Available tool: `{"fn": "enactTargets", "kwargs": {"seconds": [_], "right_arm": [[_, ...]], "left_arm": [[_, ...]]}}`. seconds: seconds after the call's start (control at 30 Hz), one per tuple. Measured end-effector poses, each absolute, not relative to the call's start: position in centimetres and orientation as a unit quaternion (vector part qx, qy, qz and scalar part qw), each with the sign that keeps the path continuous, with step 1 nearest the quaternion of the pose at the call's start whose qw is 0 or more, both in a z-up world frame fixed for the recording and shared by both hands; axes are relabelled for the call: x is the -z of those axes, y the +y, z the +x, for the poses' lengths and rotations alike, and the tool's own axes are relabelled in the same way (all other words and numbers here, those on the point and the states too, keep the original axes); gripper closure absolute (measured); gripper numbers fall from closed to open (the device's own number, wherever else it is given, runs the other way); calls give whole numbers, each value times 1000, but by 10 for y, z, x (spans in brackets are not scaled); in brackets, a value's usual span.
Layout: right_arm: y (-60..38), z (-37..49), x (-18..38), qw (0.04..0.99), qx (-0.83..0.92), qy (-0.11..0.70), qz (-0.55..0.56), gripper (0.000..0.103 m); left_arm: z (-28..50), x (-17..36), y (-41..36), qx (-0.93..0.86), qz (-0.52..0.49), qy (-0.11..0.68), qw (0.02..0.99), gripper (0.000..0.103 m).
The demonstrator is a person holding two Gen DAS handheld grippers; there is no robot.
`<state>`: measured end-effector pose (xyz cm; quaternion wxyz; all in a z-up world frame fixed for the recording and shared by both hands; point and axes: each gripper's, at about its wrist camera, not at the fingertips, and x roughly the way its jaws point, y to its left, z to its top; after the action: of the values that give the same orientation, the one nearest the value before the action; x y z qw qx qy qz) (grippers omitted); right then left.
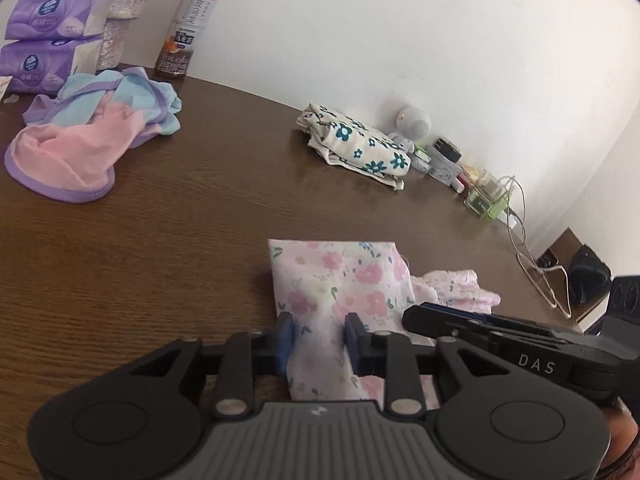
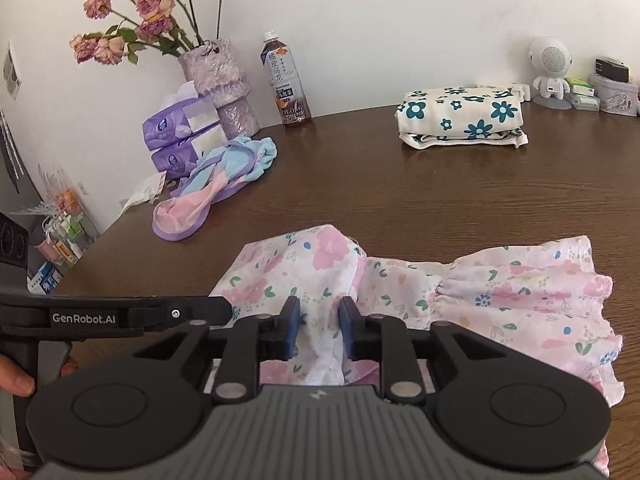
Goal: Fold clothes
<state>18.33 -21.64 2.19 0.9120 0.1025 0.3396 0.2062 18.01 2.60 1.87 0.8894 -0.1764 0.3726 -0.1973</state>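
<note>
A pink floral garment [image 1: 340, 280] lies on the brown table [image 1: 160, 240] close in front of me. My left gripper [image 1: 320, 334] is shut on a bunched fold at its near edge, cloth filling the gap between the blue pads. Seen from the right wrist, the same garment [image 2: 500, 292] spreads right into a ruffled hem and rises to a peak in the middle. There my right gripper [image 2: 320, 320] is shut on a pinched ridge of the cloth. The two tools sit side by side, each one's black body showing in the other's view.
A folded cream garment with teal flowers [image 2: 460, 120] lies at the back by the wall. A crumpled pink, blue and purple pile [image 2: 212, 192] sits back left, near tissue packs [image 2: 180, 136], a vase [image 2: 220, 80] and a tea bottle [image 2: 286, 80]. Small jars [image 1: 460, 164] and a cable [image 1: 532, 256] line the right edge.
</note>
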Motion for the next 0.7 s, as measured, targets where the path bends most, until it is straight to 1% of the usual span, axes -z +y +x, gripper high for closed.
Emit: {"fn": "enactTargets", "kwargs": {"seconds": [0.03,0.07,0.1,0.13,0.17,0.2,0.27,0.3,0.33,0.37,0.43,0.47,0.5,0.53,0.57,0.6,0.63,0.67,0.7], "right_arm": [[-218,187,-23,912,-202,339,112,64],[-219,191,-23,912,-197,339,119,63],[-219,196,-22,911,-195,341,122,63],[-218,200,-21,910,-194,344,125,65],[-217,202,-19,909,-194,348,126,70],[-216,204,-17,906,-195,354,127,83],[-218,207,-16,906,-190,353,135,83],[-219,208,-16,906,-187,351,142,79],[-222,210,-17,907,-182,349,150,69],[-223,213,-17,908,-178,347,153,67],[-224,220,-17,909,-171,345,157,67],[-224,221,-16,909,-171,346,158,68],[-224,222,-15,908,-172,347,159,79],[-224,223,-14,907,-172,348,160,81],[-225,224,-12,907,-173,349,160,81],[-225,225,-11,906,-174,350,161,77],[-224,225,-10,908,-172,349,156,67],[-222,224,-9,910,-171,348,149,67],[-221,224,-9,912,-169,346,143,69]], "left_arm": [[183,-19,29,187,-187,373,889,49],[187,-18,31,174,-194,370,892,48],[189,-17,30,176,-193,372,891,50],[191,-16,29,179,-192,374,890,58],[193,-15,28,182,-190,376,888,69],[195,-14,27,185,-189,378,887,86],[198,-15,25,183,-186,376,889,84],[199,-17,25,178,-185,373,892,76],[203,-19,24,173,-184,370,894,59],[206,-20,24,168,-183,367,897,54],[214,-23,23,157,-180,360,902,56],[218,-23,21,157,-176,361,902,60],[220,-22,18,162,-174,361,902,80],[221,-20,17,164,-173,363,901,86],[222,-19,15,167,-172,365,900,85],[221,-19,14,165,-172,363,901,83],[221,-19,13,163,-169,361,903,73],[221,-19,11,161,-160,358,906,68],[221,-18,8,160,-151,356,908,66]]}}
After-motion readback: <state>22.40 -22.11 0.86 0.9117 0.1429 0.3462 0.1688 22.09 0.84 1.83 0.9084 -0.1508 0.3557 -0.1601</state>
